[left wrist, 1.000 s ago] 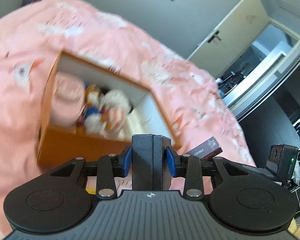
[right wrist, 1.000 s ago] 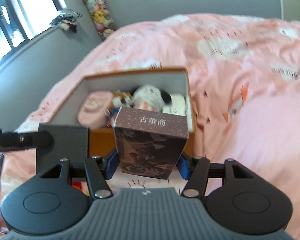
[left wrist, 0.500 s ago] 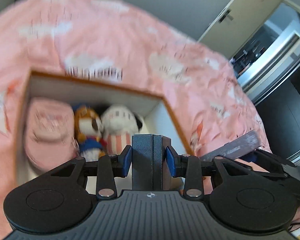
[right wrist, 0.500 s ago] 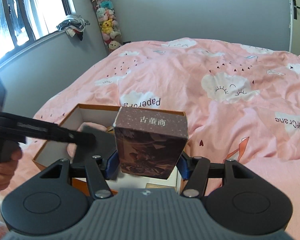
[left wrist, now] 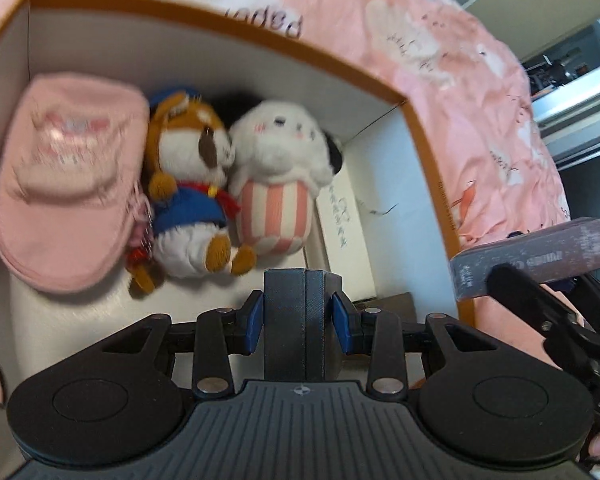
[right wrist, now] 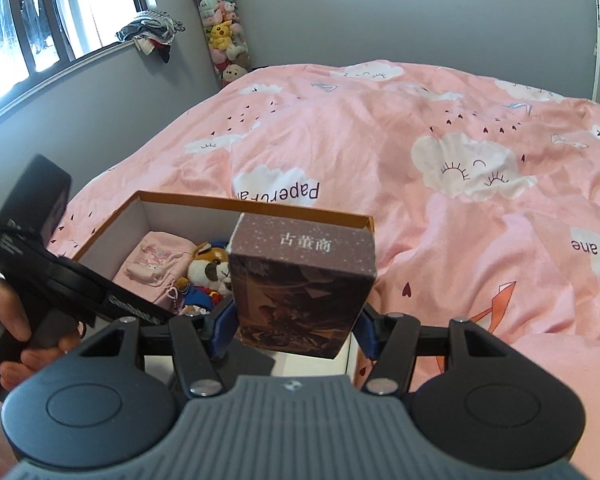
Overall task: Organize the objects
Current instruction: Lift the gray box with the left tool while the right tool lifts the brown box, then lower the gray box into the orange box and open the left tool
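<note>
**Two grippers at the open box, each clamped on a load**

Two loads are held. Ahead of both tools lies the pink bedspread (right wrist: 440, 128), and on it the orange-rimmed box (left wrist: 204, 28), open at the top. Below and ahead of the left gripper (left wrist: 303, 312), inside the box, sit a pink pouch (left wrist: 68, 184), a brown dog plush (left wrist: 188, 200) and a white striped plush (left wrist: 280, 176), side by side and touching. The left gripper's jaws are closed on a dark grey block (left wrist: 304, 316), held over the box's near end. The right gripper (right wrist: 296, 328) grips a dark printed carton (right wrist: 300, 292) upright between its pads, above the box's near right corner; in the left view that carton (left wrist: 532, 252) shows just beyond the box's right wall.

Against half a second ago, the left gripper has moved closer to the box interior, so the contents fill more of its view. The right gripper's grip on the carton is unchanged.
</note>
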A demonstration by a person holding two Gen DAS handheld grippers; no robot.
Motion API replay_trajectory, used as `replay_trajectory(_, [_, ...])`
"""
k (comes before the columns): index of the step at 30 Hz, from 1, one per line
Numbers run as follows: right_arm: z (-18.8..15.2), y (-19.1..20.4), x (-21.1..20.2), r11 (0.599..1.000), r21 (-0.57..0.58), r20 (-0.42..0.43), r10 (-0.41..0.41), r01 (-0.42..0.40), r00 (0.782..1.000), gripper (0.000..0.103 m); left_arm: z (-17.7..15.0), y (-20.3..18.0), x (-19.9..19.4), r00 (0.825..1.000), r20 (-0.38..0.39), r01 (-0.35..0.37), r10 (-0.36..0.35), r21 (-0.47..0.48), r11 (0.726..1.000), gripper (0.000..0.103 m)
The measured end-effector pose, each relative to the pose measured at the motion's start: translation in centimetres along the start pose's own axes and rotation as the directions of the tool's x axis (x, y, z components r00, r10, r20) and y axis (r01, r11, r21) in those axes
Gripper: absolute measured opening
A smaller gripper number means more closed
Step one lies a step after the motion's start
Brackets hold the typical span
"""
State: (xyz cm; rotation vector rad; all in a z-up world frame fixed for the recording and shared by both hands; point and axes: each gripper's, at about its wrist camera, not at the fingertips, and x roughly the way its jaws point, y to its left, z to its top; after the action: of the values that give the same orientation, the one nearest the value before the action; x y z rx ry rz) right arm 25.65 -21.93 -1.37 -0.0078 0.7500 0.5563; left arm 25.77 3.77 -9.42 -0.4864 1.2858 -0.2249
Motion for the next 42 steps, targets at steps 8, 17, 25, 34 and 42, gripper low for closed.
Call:
replay_trajectory(8, [-0.1, -0.1, 0.2, 1.000, 0.000, 0.007, -0.005, 0.005, 1.000, 0.061, 0.1, -0.2, 0.9, 0.998, -0.026, -0.053, 0.053, -0.006, 0.999, 0.044])
replay_trajectory(17, [-0.4, 0.3, 0.2, 1.000, -0.019, 0.018, -0.014, 0.014, 1.000, 0.061, 0.7, -0.7, 1.0, 0.974, -0.138, -0.161, 0.178, 0.129, 0.978, 0.050])
replay_trajectory(25, [-0.5, 0.3, 0.6, 1.000, -0.017, 0.002, 0.000, 0.000, 1.000, 0.061, 0.9, -0.5, 1.9, 0.972, -0.199, -0.110, 0.127, 0.094, 0.989, 0.037])
replay_trajectory(34, [-0.3, -0.1, 0.8, 0.999, 0.010, -0.030, 0.034, -0.033, 0.999, 0.061, 0.7, -0.6, -0.2, 0.990, -0.116, -0.063, 0.075, 0.109, 0.992, 0.037])
replay_trajectory(42, [1.1, 3.2, 2.8, 0.974, -0.104, -0.158, 0.181, -0.199, 0.971, 0.061, -0.1, 0.0, -7.5, 0.986, 0.148, -0.099, 0.072, 0.184, 0.978, 0.037])
